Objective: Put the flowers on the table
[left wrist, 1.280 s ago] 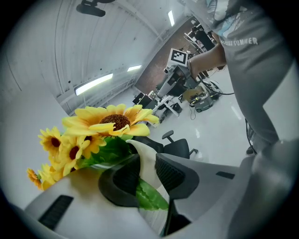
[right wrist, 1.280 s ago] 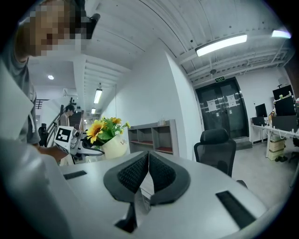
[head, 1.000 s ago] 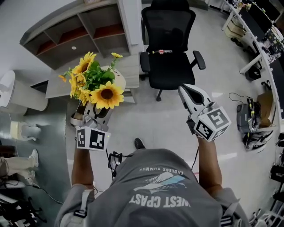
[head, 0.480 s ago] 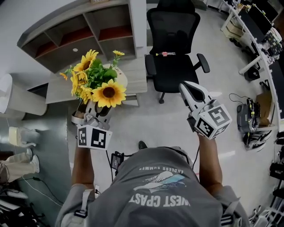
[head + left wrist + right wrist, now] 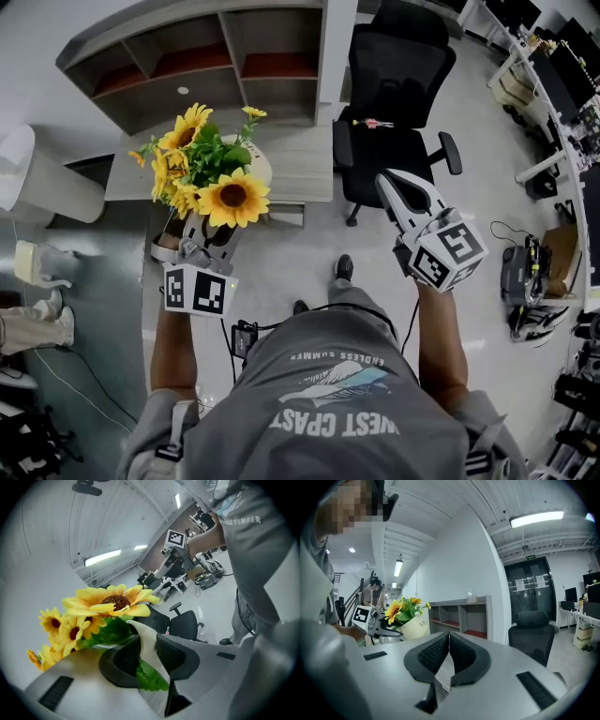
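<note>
a: left gripper (image 5: 208,232) clamped on rim of white round pot (image 5: 415,626) of yellow sunflowers (image 5: 230,199) | b: right gripper (image 5: 449,643) jaws closed together, empty | c: pale wooden table (image 5: 300,165) beyond pot

Bright, even light from ceiling strips (image 5: 536,519); soft shadows; fisheye bending, dark corners.

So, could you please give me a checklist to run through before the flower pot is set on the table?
1. Left hand-held gripper clamped on the rim of the flower pot: ok.
2. Flower pot roughly upright: ok.
3. Visible top of the table bare: ok.
4. Flower pot above the table: cannot tell.
5. Right hand-held gripper shut and empty: ok.
</note>
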`<state>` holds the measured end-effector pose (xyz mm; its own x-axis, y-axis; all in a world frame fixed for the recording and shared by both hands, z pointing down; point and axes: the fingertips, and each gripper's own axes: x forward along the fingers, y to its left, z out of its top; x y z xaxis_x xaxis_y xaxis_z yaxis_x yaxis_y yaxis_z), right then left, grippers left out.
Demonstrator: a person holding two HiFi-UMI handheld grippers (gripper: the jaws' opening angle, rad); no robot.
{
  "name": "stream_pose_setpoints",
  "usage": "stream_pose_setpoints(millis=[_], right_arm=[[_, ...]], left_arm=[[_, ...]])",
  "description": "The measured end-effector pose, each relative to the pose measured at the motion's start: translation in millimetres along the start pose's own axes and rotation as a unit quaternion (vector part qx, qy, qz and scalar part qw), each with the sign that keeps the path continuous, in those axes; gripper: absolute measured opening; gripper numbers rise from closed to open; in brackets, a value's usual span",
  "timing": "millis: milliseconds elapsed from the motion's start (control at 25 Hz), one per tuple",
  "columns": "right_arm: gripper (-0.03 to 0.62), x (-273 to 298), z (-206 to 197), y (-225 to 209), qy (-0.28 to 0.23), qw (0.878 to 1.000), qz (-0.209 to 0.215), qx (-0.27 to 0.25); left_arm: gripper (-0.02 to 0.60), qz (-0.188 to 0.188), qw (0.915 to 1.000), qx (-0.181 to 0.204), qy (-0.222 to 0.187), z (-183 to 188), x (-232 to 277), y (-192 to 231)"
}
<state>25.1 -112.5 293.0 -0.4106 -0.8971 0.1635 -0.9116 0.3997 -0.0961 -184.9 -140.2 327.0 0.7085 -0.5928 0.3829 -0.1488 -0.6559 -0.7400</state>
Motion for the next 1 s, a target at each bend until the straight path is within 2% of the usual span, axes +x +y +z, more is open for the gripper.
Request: stream_pose_setpoints(millis=[280, 560, 1000], right_arm=[[0.028, 68, 12, -11, 0.009, 0.999, 0.052, 0.008], [0.028, 113, -1, -19, 0.02, 0.994, 0.107, 0.003], [0.028, 135, -5, -37, 0.045, 0.991, 0.125, 0.004]], left_arm=[[0.118, 0.015, 0.9989, -0.014, 0.043, -24, 7, 33], [0.118, 0.036, 0.9959, -0.033, 0.077, -44, 25, 33], [0.118, 0.039, 0.993, -0.056, 0.097, -57, 45, 35]])
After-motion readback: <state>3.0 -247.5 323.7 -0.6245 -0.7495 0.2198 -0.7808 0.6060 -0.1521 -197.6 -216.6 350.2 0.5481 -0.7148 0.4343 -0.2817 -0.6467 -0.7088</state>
